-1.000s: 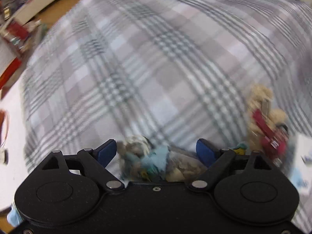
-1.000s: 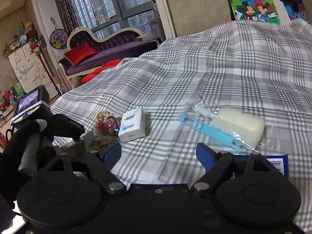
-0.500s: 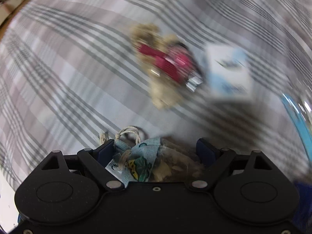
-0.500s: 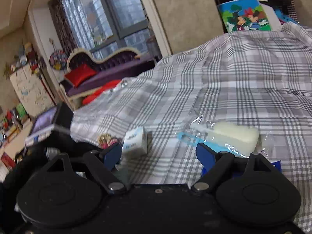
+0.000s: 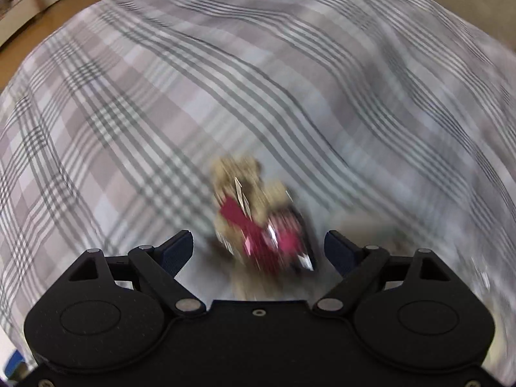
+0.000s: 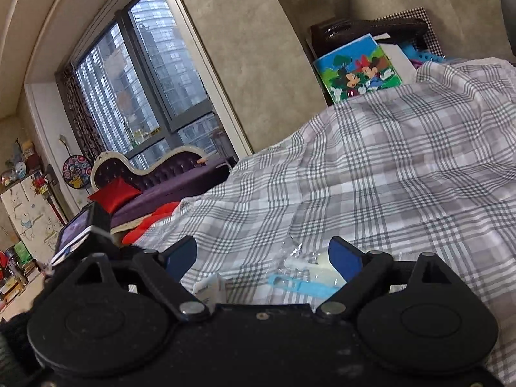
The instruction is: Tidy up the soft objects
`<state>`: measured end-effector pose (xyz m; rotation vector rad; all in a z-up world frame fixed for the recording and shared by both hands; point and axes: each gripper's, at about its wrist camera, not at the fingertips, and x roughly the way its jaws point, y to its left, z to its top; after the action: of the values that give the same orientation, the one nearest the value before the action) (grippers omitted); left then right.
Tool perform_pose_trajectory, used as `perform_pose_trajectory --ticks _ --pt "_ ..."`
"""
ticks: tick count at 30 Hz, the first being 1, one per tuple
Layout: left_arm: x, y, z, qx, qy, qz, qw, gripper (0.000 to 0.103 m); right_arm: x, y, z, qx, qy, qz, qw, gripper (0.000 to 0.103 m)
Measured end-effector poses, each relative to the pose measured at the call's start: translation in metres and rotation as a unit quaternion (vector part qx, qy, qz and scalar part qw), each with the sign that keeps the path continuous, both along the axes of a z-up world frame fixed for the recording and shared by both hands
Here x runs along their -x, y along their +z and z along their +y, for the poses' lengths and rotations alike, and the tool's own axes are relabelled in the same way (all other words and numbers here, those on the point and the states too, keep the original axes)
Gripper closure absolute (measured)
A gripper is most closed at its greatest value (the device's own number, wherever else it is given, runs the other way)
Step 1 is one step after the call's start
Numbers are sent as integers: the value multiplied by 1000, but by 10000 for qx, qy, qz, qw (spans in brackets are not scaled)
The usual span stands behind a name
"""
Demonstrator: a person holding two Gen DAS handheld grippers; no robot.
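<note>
The plush toy (image 5: 254, 216), tan with a red and pink wrap, lies blurred on the plaid sheet (image 5: 225, 80), between the spread fingers of the left gripper (image 5: 258, 251) and slightly beyond their tips. Neither blue pad touches it; the jaws stand wide apart and hold nothing. Whether the toy rests flat or tilted cannot be told through the blur.

In the right wrist view the right gripper (image 6: 262, 258) also has its fingers spread and empty, hovering over the same sheet. Low between them, near 6 o'clock, sits a small white box (image 6: 211, 288), partly hidden by the gripper body. Just beside it toward 4 o'clock lies a clear bag (image 6: 309, 261) holding a pale sponge (image 6: 325, 271) and a light blue strap (image 6: 300, 287). At 9 o'clock the left gripper's camera (image 6: 82, 233) shows. Farther off, at 10 o'clock, stand a purple sofa (image 6: 167, 180) with a red cushion (image 6: 114, 193) and a window (image 6: 145, 90); at 1 o'clock a cartoon picture (image 6: 358, 69).
</note>
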<state>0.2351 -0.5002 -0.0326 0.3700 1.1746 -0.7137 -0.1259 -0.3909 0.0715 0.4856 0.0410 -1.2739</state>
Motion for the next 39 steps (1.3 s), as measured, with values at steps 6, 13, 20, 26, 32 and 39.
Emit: perform_pose_trajectory --ticks 6,13,20,26,32,39 --pt "-28 -25 -13 -2 535 64 9985 16 -7 -8 -8 -132 62 125 9998 14" --pt "12 -24 -22 -179 -408 -2 9990 34 -14 -15 -14 -243 81 252 9994 14" --pt "41 -23 -4 -158 -742 268 9968 42 -17 -12 -5 -4 88 389 9992 14" --pt "75 -19 12 -358 -1186 357 9916 42 -13 -9 -3 123 2 306 9995 14" --pt "102 -13 24 -391 -1539 468 9862 42 -8 -8 -3 222 -191 243 9993 14" --pt "113 13 47 -32 -1514 234 9882 38 2 -8 -8 207 -709 73 9972 10"
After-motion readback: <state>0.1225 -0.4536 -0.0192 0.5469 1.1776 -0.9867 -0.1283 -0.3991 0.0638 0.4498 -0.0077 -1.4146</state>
